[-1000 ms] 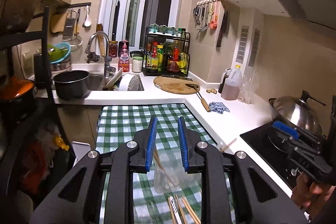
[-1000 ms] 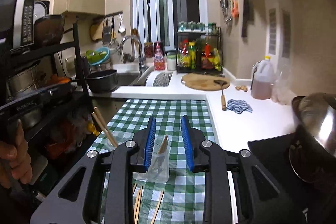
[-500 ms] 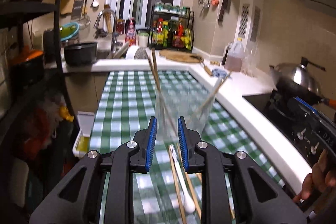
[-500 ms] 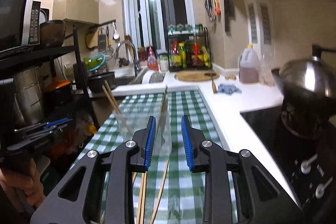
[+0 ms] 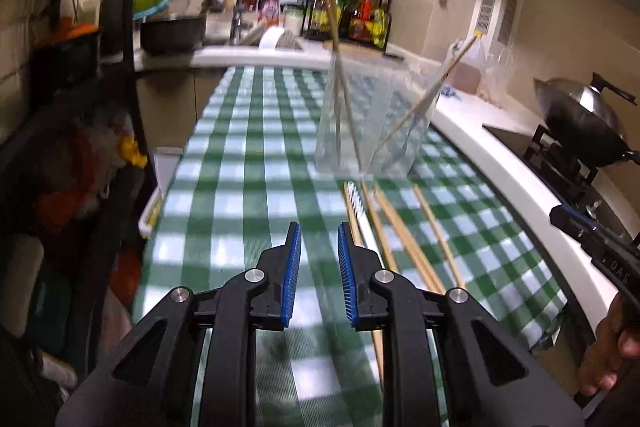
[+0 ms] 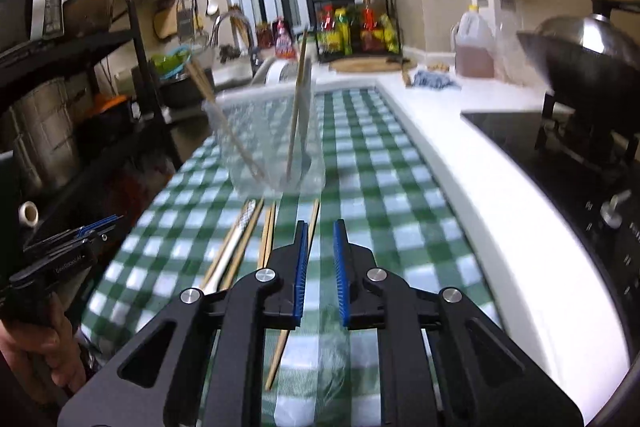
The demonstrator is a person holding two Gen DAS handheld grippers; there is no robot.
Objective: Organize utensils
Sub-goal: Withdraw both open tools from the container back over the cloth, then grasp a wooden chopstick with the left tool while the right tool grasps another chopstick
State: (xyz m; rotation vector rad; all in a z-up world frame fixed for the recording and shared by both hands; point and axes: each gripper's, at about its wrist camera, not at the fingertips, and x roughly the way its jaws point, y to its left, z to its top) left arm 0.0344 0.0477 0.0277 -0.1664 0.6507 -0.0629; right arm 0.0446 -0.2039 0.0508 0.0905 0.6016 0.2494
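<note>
A clear container (image 5: pixel 372 123) stands on the green checked cloth (image 5: pixel 248 163) with three wooden chopsticks leaning in it. It shows again as the clear container (image 6: pixel 272 143) in the right wrist view. Loose chopsticks (image 5: pixel 400 239) and a white-handled utensil (image 5: pixel 354 199) lie on the cloth in front of it. My left gripper (image 5: pixel 318 239) hovers low over the cloth just left of them, its jaws narrowly open and empty. My right gripper (image 6: pixel 320 227) is low too, its jaws closing with nothing between them. One loose chopstick (image 6: pixel 312 215) runs under its left finger.
A white counter (image 6: pixel 460 155) borders the cloth on the right, with a hob and a lidded wok (image 6: pixel 588 47) beyond it. A dark shelf rack (image 5: pixel 72 99) stands on the left. Sink, spice rack and chopping board lie at the far end.
Both grippers have sunk toward the cloth and tipped down, so the container now stands ahead and above the fingertips. The right jaws have narrowed.
</note>
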